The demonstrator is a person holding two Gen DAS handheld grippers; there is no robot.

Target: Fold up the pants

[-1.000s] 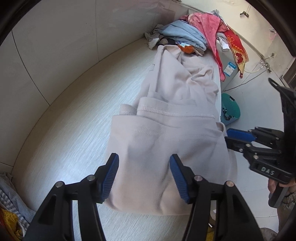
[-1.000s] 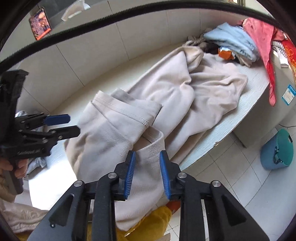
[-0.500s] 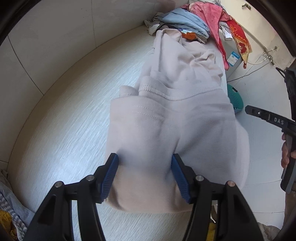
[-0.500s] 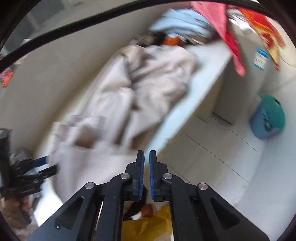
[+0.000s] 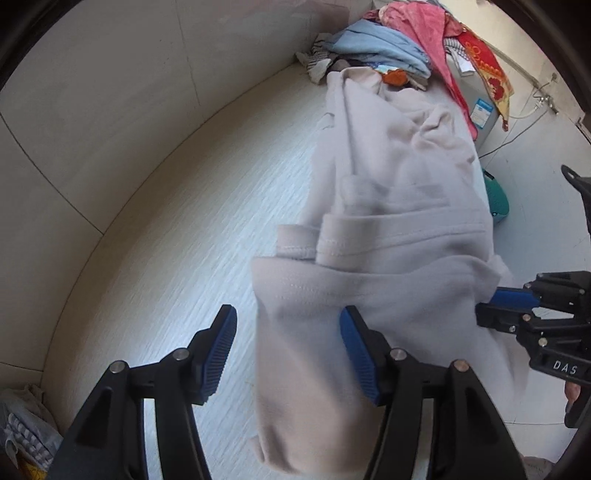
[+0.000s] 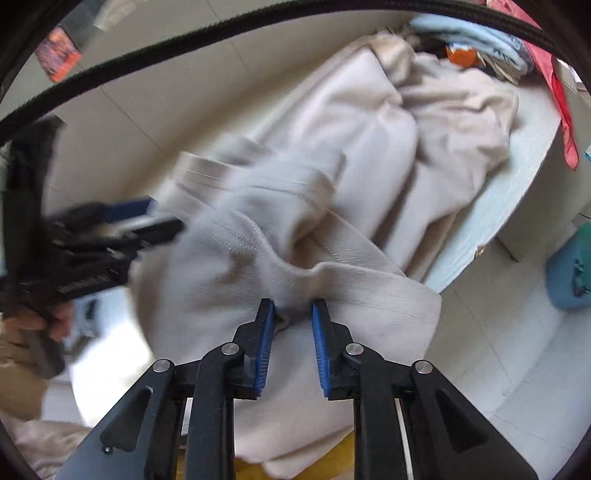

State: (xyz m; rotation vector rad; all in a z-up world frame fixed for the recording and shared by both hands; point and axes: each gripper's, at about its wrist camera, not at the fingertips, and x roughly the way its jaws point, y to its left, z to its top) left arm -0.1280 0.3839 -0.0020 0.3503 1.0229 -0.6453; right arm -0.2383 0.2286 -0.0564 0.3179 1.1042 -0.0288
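Pants (image 5: 388,280) x1 on table (image 5: 184,258), left gripper (image 5: 288,350) fingers spread, right gripper (image 6: 291,321) opening, fabric seemingly between pads, blurred.

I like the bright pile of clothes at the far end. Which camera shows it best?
The left wrist view. There the clothes pile shows clearly: blue, pink and red pieces past the beige pants. In the right wrist view it is blurred, squeezed into the top corner and partly cut off by a black strap.

Pale beige pants (image 5: 388,280) on a whitish streaked tabletop (image 5: 192,236); at one o'clock, pink cloth (image 5: 432,33) over light blue cloth (image 5: 384,51); teal bucket (image 6: 569,273).
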